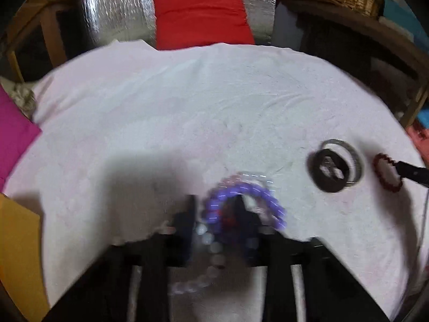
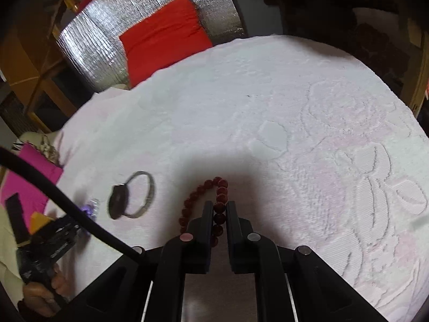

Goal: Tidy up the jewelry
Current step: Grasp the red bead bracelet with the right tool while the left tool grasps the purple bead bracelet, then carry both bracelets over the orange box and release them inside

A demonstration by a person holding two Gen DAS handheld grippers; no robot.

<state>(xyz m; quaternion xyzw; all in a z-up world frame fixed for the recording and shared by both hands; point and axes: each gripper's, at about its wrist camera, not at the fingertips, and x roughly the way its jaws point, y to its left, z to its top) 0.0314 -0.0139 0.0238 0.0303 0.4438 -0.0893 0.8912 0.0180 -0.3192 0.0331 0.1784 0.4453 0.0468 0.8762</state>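
Early stage, nothing sorted yet: both pieces are just being grabbed off the pale pink towelling cloth (image 2: 295,94) with raised flower relief that covers the worktop. The right gripper (image 2: 220,209) is clamped on one side of the dark red round-bead bracelet (image 2: 199,193), whose loop lies ahead and left of its tips. The left gripper (image 1: 215,214), blurred, is pinched on a bunch of glossy purple and clear bead bracelets (image 1: 241,201); the black-faced watch on a steel band (image 1: 333,166) lies untouched ahead to its right.
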